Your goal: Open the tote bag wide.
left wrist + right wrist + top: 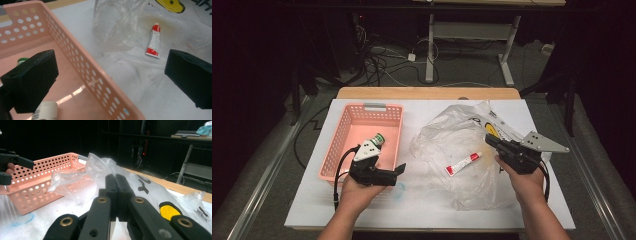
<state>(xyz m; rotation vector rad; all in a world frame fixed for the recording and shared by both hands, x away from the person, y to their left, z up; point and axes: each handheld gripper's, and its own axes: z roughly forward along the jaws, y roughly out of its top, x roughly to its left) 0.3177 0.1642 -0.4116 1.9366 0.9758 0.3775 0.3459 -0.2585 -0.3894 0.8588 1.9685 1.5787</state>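
Pink basket (343,145) on the left half of the white table (307,200), green-capped bottle (376,140) inside near its right wall. Left gripper (399,170) over the basket's near right corner, jaws wide apart, nothing between them. Red-and-white tube (463,163) lying on a crumpled clear plastic bag (447,140), midway between the two grippers. Right gripper (488,139) with jaws pressed together on the bag's right edge. Only the basket's perforated wall between left jaws and tube. Bare tabletop along the near edge; dark floor beyond.
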